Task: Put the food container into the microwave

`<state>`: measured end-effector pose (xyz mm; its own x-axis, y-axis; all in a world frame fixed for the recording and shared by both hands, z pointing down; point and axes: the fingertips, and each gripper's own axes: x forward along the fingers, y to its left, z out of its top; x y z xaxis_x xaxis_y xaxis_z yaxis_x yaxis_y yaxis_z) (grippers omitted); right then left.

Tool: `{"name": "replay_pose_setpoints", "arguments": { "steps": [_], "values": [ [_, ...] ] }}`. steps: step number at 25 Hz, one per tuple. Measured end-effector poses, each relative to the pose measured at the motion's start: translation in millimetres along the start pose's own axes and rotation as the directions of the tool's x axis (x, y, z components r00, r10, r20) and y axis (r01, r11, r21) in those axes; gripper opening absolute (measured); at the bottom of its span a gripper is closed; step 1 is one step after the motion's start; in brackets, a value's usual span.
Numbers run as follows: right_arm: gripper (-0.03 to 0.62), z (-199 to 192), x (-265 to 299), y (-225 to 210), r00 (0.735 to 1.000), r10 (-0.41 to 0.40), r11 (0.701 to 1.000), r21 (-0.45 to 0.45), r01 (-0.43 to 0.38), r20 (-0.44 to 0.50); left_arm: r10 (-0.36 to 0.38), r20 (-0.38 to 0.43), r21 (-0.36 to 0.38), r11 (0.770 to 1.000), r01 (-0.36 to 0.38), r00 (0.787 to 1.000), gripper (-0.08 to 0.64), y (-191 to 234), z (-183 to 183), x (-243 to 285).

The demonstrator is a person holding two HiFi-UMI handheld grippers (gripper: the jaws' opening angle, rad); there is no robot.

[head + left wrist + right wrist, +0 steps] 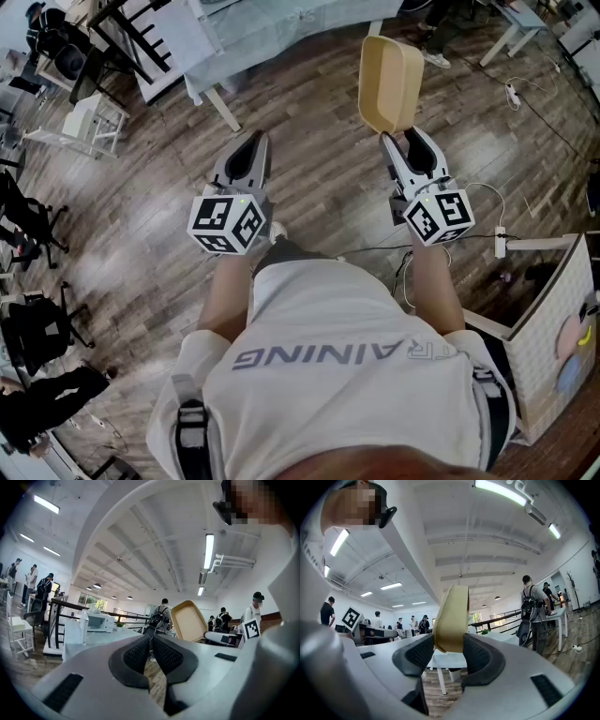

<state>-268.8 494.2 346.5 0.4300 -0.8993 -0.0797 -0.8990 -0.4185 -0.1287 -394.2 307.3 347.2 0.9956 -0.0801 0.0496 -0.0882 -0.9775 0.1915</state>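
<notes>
The person stood on a wooden floor [328, 197] with both grippers held out level in front of the body. The right gripper [398, 139] had its fingers [418, 654] set partway apart and clamped on the near edge of the food container [390, 80], a shallow beige tray with rounded corners. The tray stood on its edge, its open side facing the person's left, and it rose out of the grip well above the floor. In the right gripper view the tray's wall [452, 616] sat squarely between the two dark pads, touching both. The left gripper [249, 145] carried nothing; in the left gripper view its fingers [138, 655] met at their tips with no gap between them. Ahead and to the left in that view, a white microwave [97, 621] stood on a table [101, 638] draped in a pale cloth, well apart from the tray. A cardboard box [553, 328] stood on the floor at the person's right.
</notes>
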Motion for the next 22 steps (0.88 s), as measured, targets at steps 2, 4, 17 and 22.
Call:
{"name": "replay_pose_setpoints", "arguments": {
  "steps": [2,4,17,22],
  "values": [
    [0.215,-2.1,1.1,-2.2,1.0,-0.002,1.0,0.001,0.002,-0.001,-0.003,-0.003,0.001,1.0,0.003,1.0,0.049,-0.1,-2.5,1.8],
    [0.215,-3.5,2.5,-1.7,1.0,-0.003,1.0,0.002,0.003,-0.001,-0.005,-0.007,-0.001,1.0,0.005,1.0,0.049,1.5,-4.3,1.7],
    [0.215,-5.7,18.8,1.4,1.0,-0.014,1.0,0.022,0.014,0.0,-0.029,-0.013,-0.021,0.999,0.029,0.999,0.049,18.0,-3.7,9.8],
    [0.215,-10.7,48.4,5.9,1.0,-0.023,1.0,0.015,0.023,-0.013,-0.039,-0.019,-0.042,0.998,0.038,0.999,0.049,48.6,-3.6,21.0]
  ]
}}
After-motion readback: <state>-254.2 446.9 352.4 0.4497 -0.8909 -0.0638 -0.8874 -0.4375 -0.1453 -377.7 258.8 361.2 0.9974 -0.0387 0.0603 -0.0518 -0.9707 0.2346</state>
